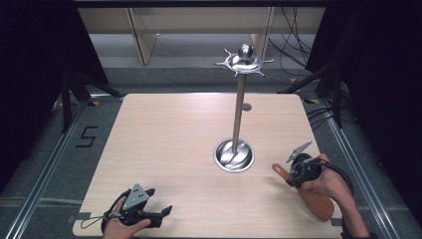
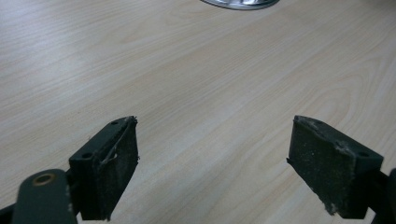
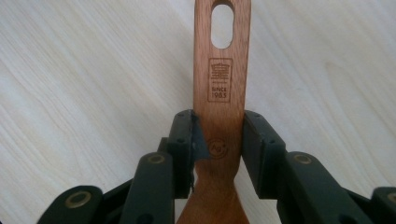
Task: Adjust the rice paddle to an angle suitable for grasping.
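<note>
A brown wooden spatula (image 1: pixel 313 199) lies at the table's right front, its handle end with a slot (image 3: pixel 222 25) pointing toward the stand. My right gripper (image 1: pixel 291 174) is shut on the spatula's handle (image 3: pixel 219 126), both pads (image 3: pixel 184 140) pressing its edges. A metal stand (image 1: pixel 240 104) with a round base (image 1: pixel 234 155) and a hooked crown with a ball on top (image 1: pixel 244 59) rises at the table's middle right. My left gripper (image 1: pixel 161 214) rests at the front left, open, with bare table between its pads (image 2: pixel 112 168).
The light wooden table (image 1: pixel 164 139) has open room across its left and middle. The stand's base rim (image 2: pixel 240 3) shows at the top of the left gripper view. Cables and dark frames (image 1: pixel 298 45) lie on the floor behind the table.
</note>
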`<control>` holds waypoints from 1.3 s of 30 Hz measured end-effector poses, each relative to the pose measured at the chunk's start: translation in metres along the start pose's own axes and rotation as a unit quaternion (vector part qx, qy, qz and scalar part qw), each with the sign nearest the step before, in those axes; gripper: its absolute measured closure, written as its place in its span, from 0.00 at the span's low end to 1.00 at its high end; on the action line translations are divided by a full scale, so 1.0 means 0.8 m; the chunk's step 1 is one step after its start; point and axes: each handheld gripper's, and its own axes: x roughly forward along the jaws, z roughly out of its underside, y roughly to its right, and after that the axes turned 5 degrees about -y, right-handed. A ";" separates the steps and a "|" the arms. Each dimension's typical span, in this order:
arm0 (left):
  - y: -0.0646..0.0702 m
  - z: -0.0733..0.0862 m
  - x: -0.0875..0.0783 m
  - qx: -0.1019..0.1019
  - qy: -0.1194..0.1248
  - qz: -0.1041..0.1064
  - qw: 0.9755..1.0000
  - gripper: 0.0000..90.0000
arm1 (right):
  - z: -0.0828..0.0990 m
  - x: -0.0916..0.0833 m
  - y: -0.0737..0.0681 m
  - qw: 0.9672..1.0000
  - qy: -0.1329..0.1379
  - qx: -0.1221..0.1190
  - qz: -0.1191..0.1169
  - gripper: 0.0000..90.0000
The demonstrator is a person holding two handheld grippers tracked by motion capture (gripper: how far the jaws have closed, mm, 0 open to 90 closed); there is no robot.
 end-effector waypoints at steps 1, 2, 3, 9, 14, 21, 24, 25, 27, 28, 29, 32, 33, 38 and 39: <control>-0.006 -0.002 -0.002 0.035 -0.008 -0.008 0.999 0.17 | 0.006 -0.006 0.000 1.000 0.016 0.003 0.002 0.75; -0.006 -0.002 -0.002 0.035 -0.008 -0.008 0.999 0.17 | 0.009 -0.009 -0.001 1.000 0.022 0.018 -0.002 0.75; -0.001 0.000 0.000 0.009 0.004 -0.001 1.000 0.17 | 0.009 -0.009 -0.001 1.000 0.022 0.018 -0.002 0.75; -0.001 0.000 0.001 0.009 0.001 0.000 1.000 0.17 | 0.025 -0.033 0.001 0.996 0.087 0.022 0.011 0.75; -0.002 -0.001 0.000 0.017 -0.004 -0.001 1.000 0.17 | 0.031 -0.045 0.000 0.993 0.114 0.025 0.021 0.75; -0.001 0.000 0.000 0.007 -0.006 0.000 1.000 0.17 | 0.037 -0.060 0.003 0.984 0.168 0.036 0.034 0.75; -0.002 0.000 0.000 0.015 -0.004 -0.001 1.000 0.17 | 0.037 -0.067 0.003 0.983 0.175 0.047 0.031 0.75; 0.000 0.000 0.000 0.005 -0.006 0.001 1.000 0.17 | 0.038 -0.074 0.006 0.981 0.187 0.040 0.038 0.75; -0.002 -0.001 0.000 0.016 -0.005 -0.002 1.000 0.17 | 0.038 -0.079 0.006 0.977 0.206 0.047 0.033 0.74; -0.002 -0.001 0.000 0.016 -0.005 -0.002 1.000 0.17 | 0.038 -0.079 0.006 0.977 0.206 0.047 0.033 0.74; -0.002 0.000 0.000 0.016 -0.007 -0.001 1.000 0.17 | 0.038 -0.082 0.006 0.976 0.209 0.053 0.031 0.75; -0.001 0.000 0.000 0.014 -0.010 0.000 1.000 0.17 | 0.038 -0.094 0.009 0.975 0.217 0.045 0.031 0.75; -0.001 0.000 0.000 0.011 -0.007 0.000 1.000 0.17 | 0.037 -0.104 0.012 0.972 0.228 0.040 0.030 0.75; -0.001 0.000 0.001 0.009 -0.001 -0.001 1.000 0.17 | 0.029 -0.123 0.012 0.962 0.266 0.048 0.027 0.75; -0.001 0.000 0.001 0.009 0.000 0.001 1.000 0.17 | 0.027 -0.127 0.010 0.961 0.270 0.055 0.023 0.75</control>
